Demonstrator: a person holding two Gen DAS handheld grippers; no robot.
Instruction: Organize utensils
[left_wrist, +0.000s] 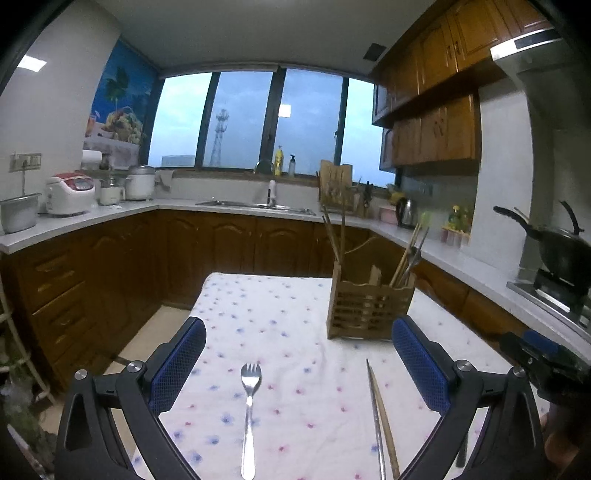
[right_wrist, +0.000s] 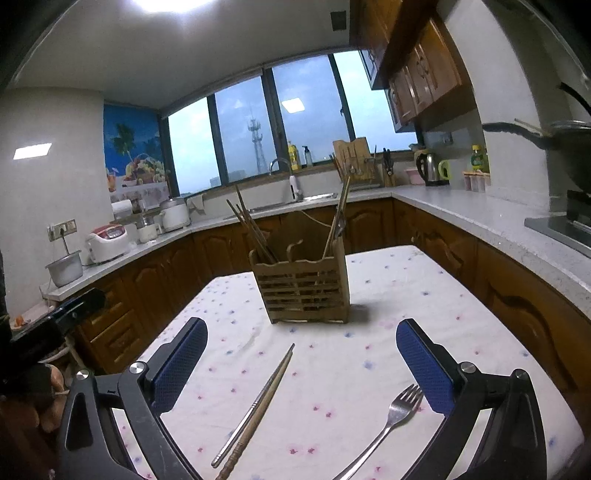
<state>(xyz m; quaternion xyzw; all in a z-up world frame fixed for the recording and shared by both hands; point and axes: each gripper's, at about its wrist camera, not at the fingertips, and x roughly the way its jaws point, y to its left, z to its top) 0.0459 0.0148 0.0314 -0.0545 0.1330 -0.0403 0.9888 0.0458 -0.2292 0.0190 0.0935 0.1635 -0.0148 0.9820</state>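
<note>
In your left wrist view, your left tool (left_wrist: 298, 363) is spread wide apart and holds nothing; a fork (left_wrist: 249, 413) lies on the desk (left_wrist: 266, 317) between its fingers, chopsticks (left_wrist: 380, 424) to the right, the wooden holder (left_wrist: 369, 306) farther off. In your right wrist view, your right tool (right_wrist: 301, 363) is wide apart too, empty, with the chopsticks (right_wrist: 255, 410) and fork (right_wrist: 388, 424) lying near it.

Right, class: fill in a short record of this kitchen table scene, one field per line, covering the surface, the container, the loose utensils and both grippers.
surface: table with a flowered cloth
container: wooden holder, upright, chopsticks already standing in it
loose utensils: fork; two chopsticks, one metal and one wooden, lying side by side
left hand-held gripper: open, above the fork, holding nothing
right hand-held gripper: open, holding nothing
status: loose utensils not yet in the holder
</note>
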